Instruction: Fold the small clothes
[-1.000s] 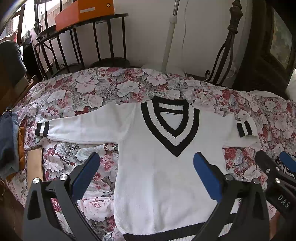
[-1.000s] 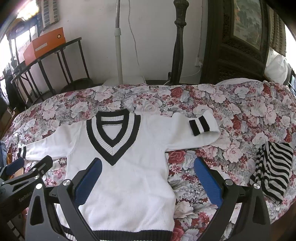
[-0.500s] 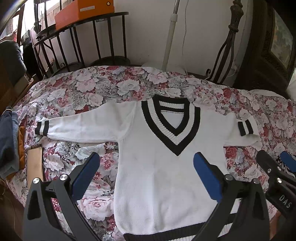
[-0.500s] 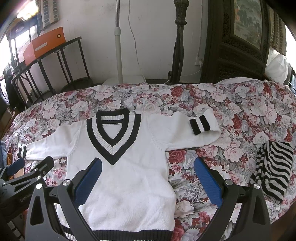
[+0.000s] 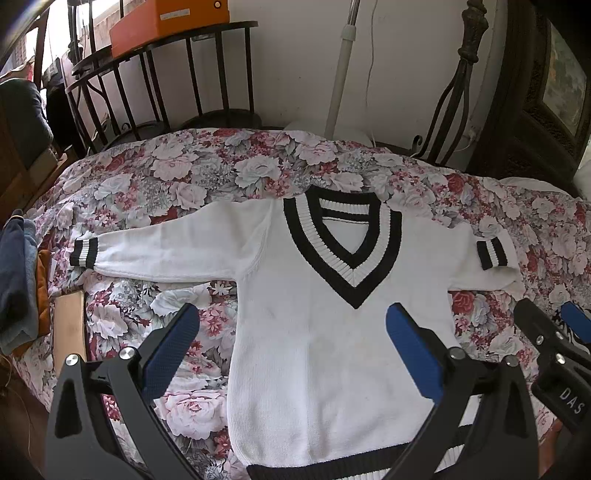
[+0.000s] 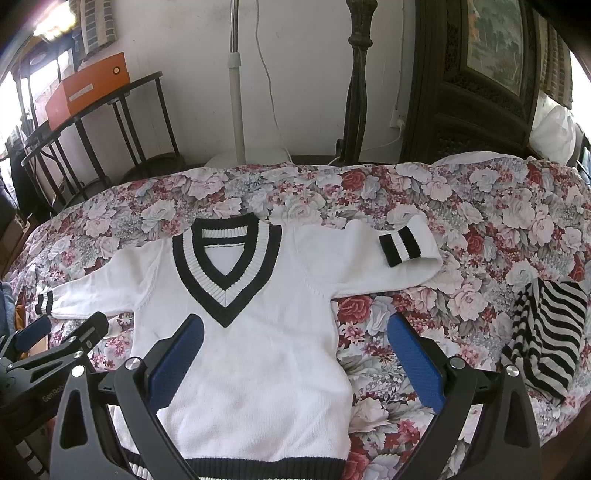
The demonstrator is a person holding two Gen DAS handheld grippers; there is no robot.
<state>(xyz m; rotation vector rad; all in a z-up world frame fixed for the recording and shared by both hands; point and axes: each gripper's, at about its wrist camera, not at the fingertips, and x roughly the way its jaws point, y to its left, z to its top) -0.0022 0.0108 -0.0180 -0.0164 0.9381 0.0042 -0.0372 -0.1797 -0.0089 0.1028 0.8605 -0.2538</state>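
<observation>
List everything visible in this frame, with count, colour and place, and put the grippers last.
sweater: one, white with black V-neck, cuff and hem bands, flat and face up on the bed, one cuff turned back.
bedspread: one, rose floral, covering the bed.
striped garment: one, black and white, bunched at the bed's right edge.
orange box: one, on the black metal rack behind the bed.
clothes pile: blue and orange, left of the bed.
left gripper: black, blue pads, open over the sweater.
right gripper: same, open.
</observation>
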